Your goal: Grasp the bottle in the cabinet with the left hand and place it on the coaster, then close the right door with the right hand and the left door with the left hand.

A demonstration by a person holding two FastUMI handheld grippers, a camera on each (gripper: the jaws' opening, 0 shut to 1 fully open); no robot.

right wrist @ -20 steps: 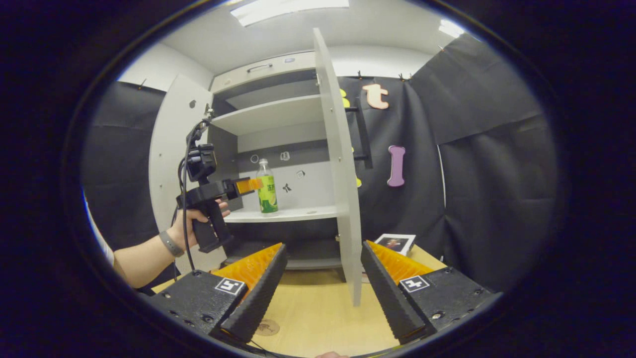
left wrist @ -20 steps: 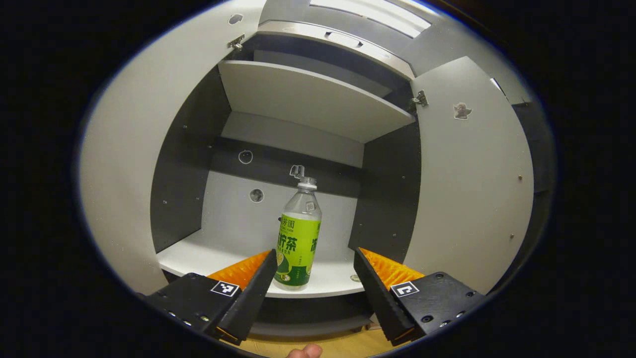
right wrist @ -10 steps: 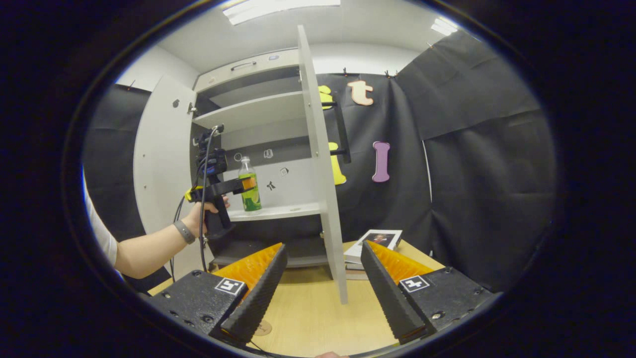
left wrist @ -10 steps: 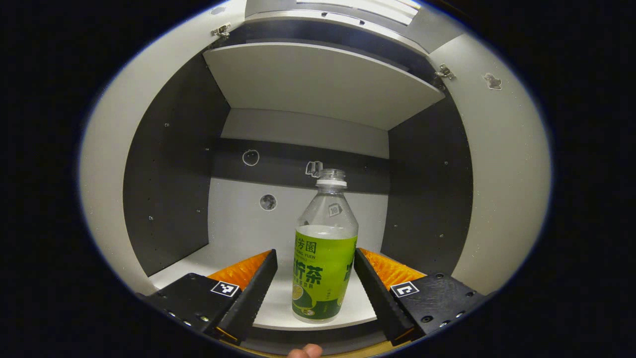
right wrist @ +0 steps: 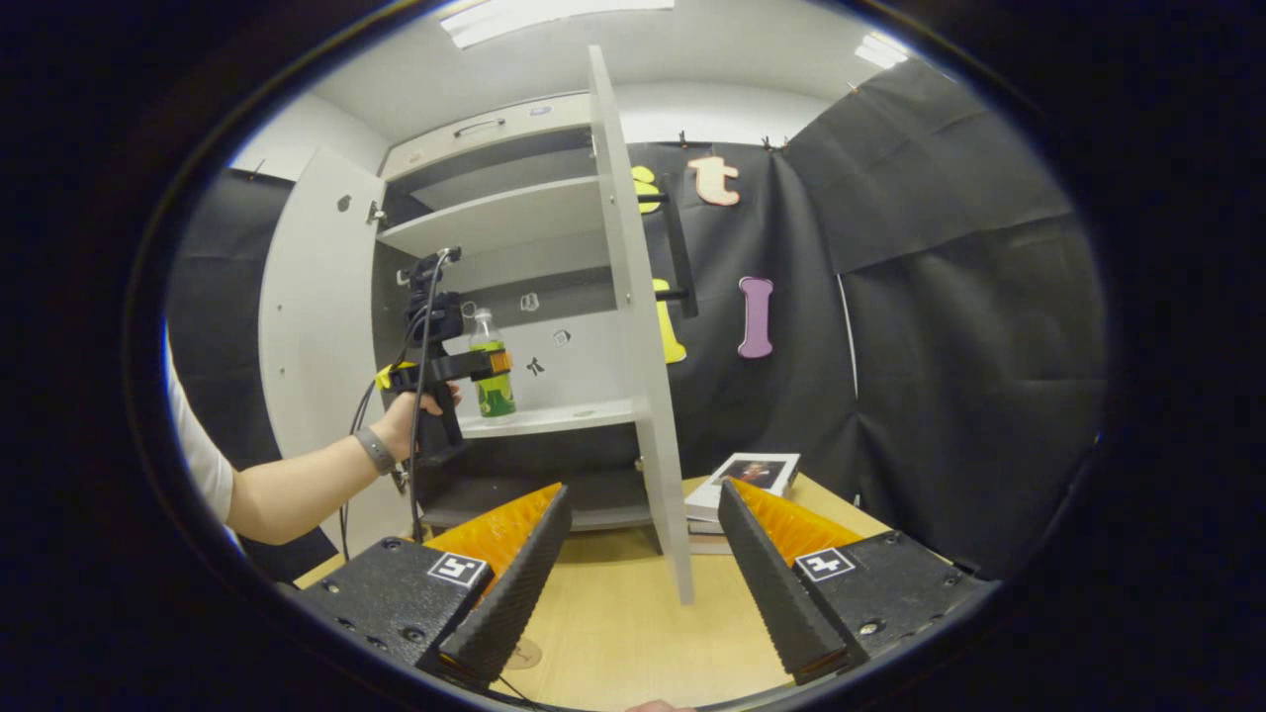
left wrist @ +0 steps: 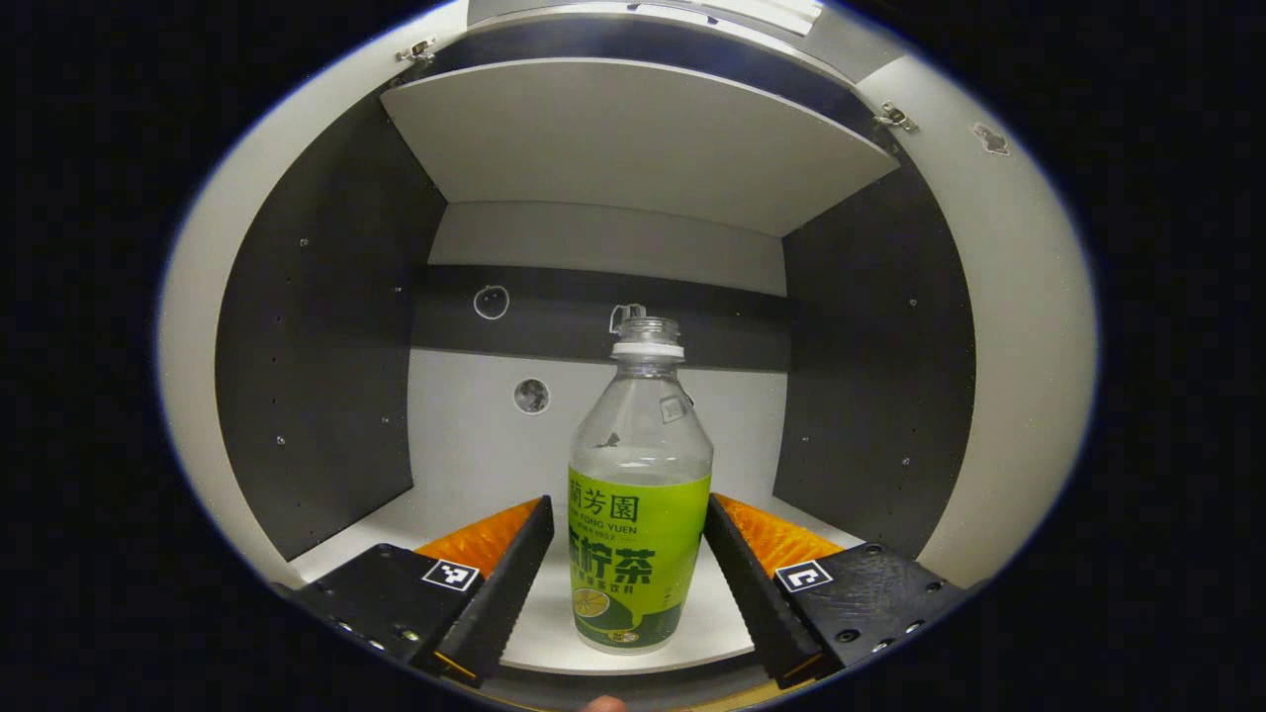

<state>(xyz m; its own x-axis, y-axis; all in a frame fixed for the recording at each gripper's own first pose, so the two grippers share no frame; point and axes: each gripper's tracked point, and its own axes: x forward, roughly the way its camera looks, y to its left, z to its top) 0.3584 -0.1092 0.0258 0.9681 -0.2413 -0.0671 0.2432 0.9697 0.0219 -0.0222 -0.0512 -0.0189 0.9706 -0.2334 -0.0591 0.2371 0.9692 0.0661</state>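
A clear bottle (left wrist: pixel 641 494) with a green label and no cap stands upright on the cabinet's lower shelf (left wrist: pixel 435 514). My left gripper (left wrist: pixel 625 512) is open, one finger on each side of the bottle's label; a small gap shows on the left side. In the right gripper view, a hand holds that left gripper (right wrist: pixel 450 368) at the bottle (right wrist: pixel 492 374) inside the cabinet. My right gripper (right wrist: pixel 643 494) is open and holds nothing above the wooden table (right wrist: pixel 613 613). A round coaster (right wrist: pixel 524 654) peeks out by its left finger.
Both cabinet doors stand open: the left door (right wrist: pixel 307 326) swung wide, the right door (right wrist: pixel 633 346) edge-on just ahead of my right gripper. An upper shelf (left wrist: pixel 633 138) hangs above the bottle. A stack of books (right wrist: pixel 744 477) lies on the table behind the right door.
My left gripper has pushed forward into the cabinet, so the bottle now sits between its fingers. The right gripper has shifted only slightly.
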